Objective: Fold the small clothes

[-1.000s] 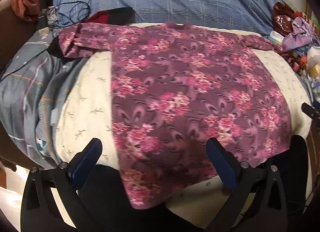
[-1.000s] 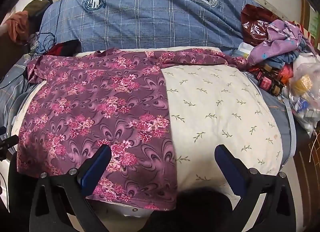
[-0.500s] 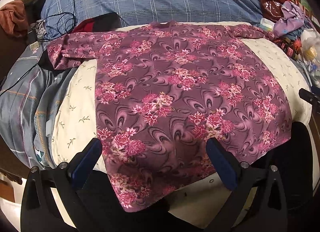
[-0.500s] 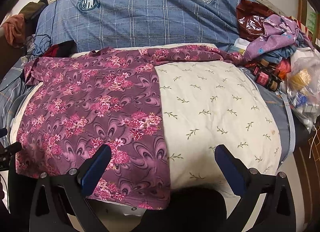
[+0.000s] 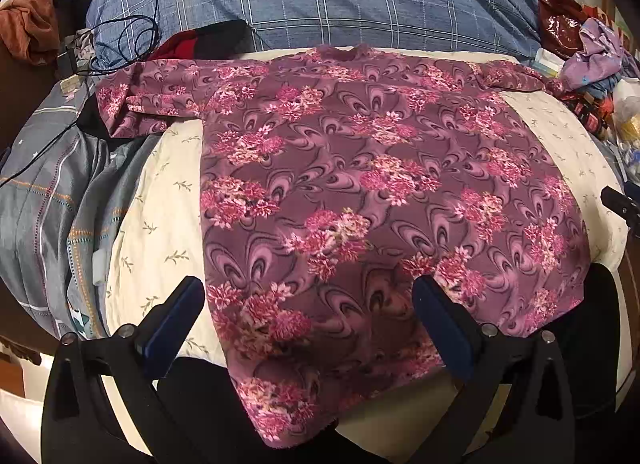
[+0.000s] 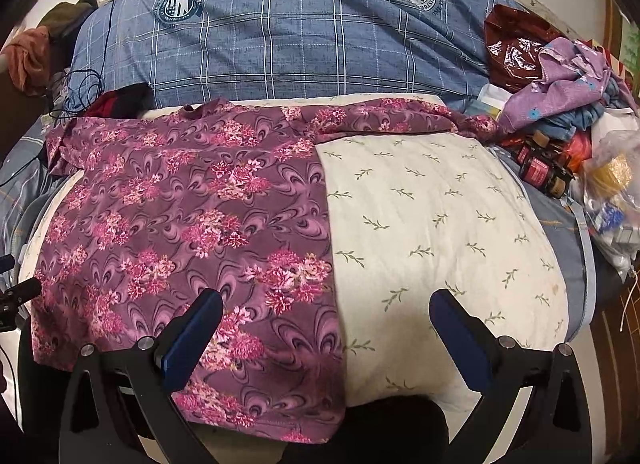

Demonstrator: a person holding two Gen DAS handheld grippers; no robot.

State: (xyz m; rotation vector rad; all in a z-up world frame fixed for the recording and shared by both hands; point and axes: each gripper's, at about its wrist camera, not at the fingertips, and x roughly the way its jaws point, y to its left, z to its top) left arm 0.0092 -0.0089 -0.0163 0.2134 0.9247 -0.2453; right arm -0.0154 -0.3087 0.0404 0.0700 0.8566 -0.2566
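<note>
Left wrist: both my hand-held grippers (image 5: pixel 308 324) (image 6: pixel 326 328) gape empty; floral shirt (image 5: pixel 360 192) overhangs pillow (image 6: pixel 440 224), may slide.

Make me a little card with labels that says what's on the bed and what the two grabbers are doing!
Garment: purple flowered shirt, spread flat, unfolded
Lying on: cream leaf-print pillow
Sleeves: stretched out to both sides
Behind it: blue checked pillow
Right of pillow: pile of clothes and small bottles
Left hand-held gripper: open, over the shirt's near hem, holding nothing
Right hand-held gripper: open, over the shirt's right edge, holding nothing
Folding: not yet begun
</note>
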